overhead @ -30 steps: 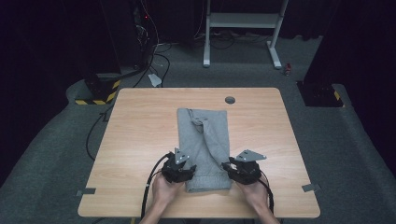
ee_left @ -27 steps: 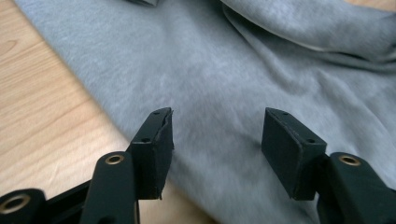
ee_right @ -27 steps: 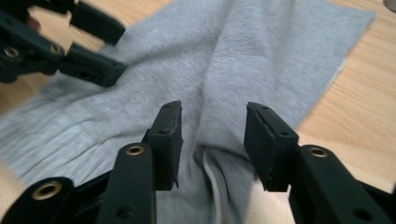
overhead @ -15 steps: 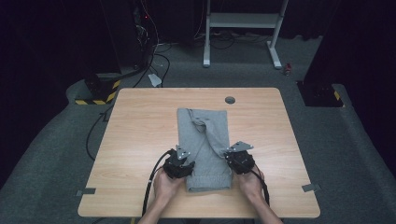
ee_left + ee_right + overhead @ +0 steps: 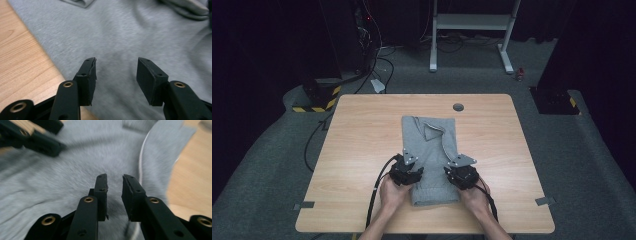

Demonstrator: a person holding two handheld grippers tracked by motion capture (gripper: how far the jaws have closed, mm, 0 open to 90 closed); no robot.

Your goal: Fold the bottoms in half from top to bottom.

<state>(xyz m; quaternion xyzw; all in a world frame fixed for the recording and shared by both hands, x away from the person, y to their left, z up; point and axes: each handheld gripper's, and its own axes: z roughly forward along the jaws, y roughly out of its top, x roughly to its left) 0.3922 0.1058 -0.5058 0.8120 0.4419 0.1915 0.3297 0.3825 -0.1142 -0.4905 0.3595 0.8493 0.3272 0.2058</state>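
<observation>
My left claw (image 5: 116,71) gapes over the grey garment (image 5: 432,150), my right claw (image 5: 115,185) just reopening narrowly, both empty.

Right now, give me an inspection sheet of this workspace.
Surface: wooden table, round grommet hole near its far edge, tape tabs at the near corners.
Job's things: grey garment, folded into a long strip, collar at the far end.
Clutter: nothing seen on the table.
Grippers: left gripper over the garment's near left part, jaws apart, nothing between them. Right gripper over its near right part, narrow gap, jaws just reopening, no cloth pinched.
Cables: black cable trails from the left gripper off the near edge.
Surroundings: dark room, grey carpet, white frame legs, striped block.
</observation>
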